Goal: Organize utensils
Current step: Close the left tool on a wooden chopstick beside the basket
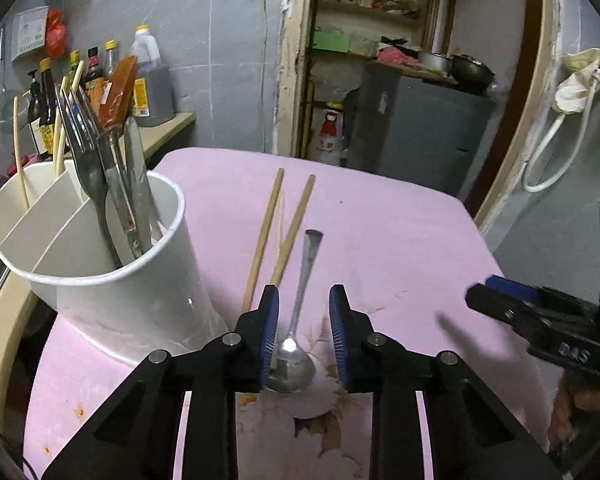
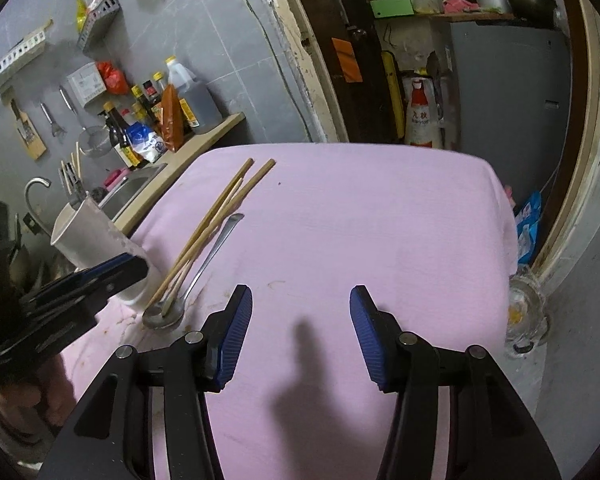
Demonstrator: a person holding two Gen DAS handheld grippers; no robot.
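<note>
On the pink cloth (image 2: 380,220), both tools gape: left tool (image 1: 304,320) straddles the spoon (image 1: 296,344), right tool (image 2: 300,332) over bare cloth.

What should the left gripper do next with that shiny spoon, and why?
Probably close on the spoon. The left gripper is open with the spoon's neck between its fingers, and the spoon lies on the pink cloth beside the white holder, not yet put away.
</note>
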